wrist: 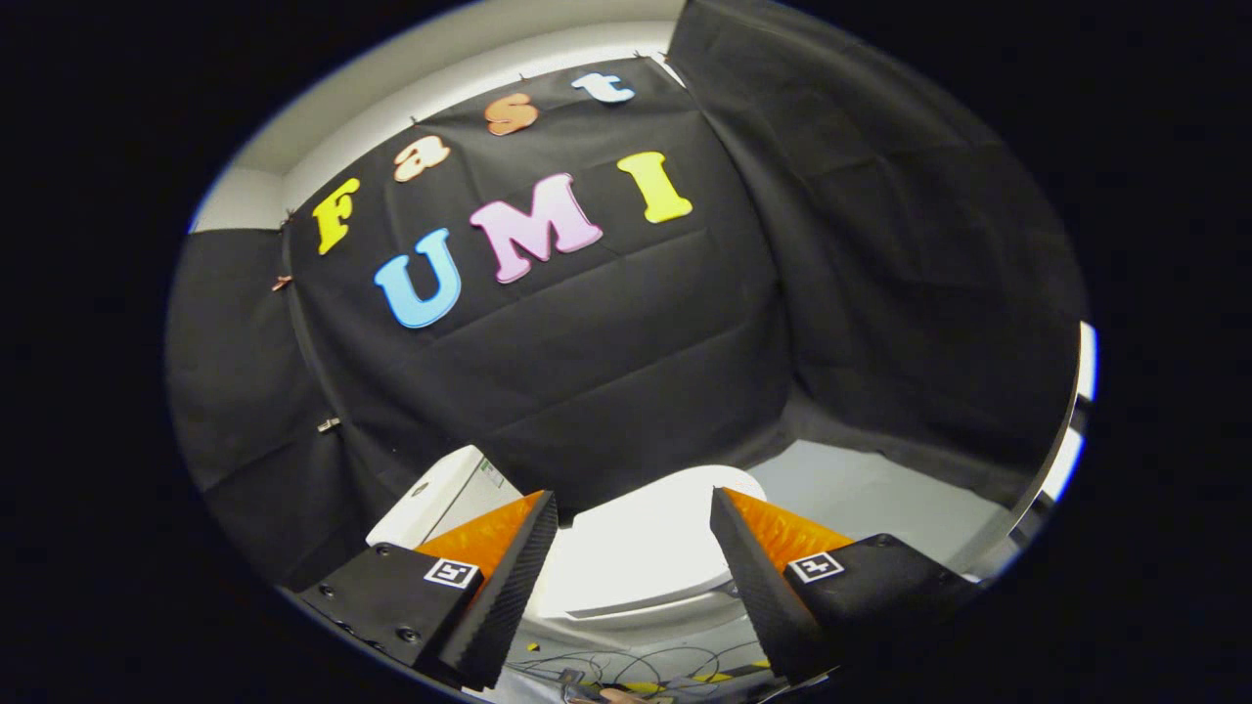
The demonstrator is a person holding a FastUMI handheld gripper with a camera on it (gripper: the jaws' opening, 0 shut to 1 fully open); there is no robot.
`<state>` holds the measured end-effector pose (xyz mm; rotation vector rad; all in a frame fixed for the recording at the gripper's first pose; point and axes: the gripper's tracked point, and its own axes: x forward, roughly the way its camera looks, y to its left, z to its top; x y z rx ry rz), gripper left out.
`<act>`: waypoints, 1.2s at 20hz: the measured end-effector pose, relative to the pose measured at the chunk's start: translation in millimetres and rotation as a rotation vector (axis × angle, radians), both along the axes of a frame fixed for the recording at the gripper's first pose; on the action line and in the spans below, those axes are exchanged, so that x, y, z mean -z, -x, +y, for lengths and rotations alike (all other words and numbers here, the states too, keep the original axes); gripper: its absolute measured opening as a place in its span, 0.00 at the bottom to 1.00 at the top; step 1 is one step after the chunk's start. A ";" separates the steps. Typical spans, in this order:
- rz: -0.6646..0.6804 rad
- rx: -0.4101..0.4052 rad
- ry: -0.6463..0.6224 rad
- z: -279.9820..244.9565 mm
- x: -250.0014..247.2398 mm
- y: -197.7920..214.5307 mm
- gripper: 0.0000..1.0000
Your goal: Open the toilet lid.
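Your tongs [634, 548] are spread wide and hold nothing; the two fingers [509, 587] stand well apart, and the toilet lid [646, 543] shows in the gap between them, beyond the tips. It lies flat and closed on the toilet [636, 616], with the white tank [440, 499] behind it, just past the left finger.

Expect the lid to be stiff, smooth plastic, light enough to swing but glossy, so the pads may slip on it. It should turn on a hinge at the tank end, which makes the free front edge the place to take hold: slide one finger under the lip and the other on top, or hook the lip from below and lift. I judge a pinch near the middle of that front edge safest, so the lid rises evenly without twisting.

Count: one toilet, one lid, one tank. Some thin cables [626, 670] lie on the floor [861, 489] in front of the bowl; I cannot tell how many.
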<state>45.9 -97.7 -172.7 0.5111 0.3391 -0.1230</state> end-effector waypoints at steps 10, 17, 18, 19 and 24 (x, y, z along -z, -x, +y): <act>0.186 0.046 -0.222 -33.8 138.9 -19.1 0.99; 0.281 0.061 -0.339 -38.0 229.0 -26.7 0.97; 0.299 0.064 -0.356 -36.9 242.7 -25.8 0.97; 0.314 0.065 -0.376 -36.2 255.7 -26.1 0.97; 0.400 0.021 -0.532 -17.3 315.5 -24.9 0.90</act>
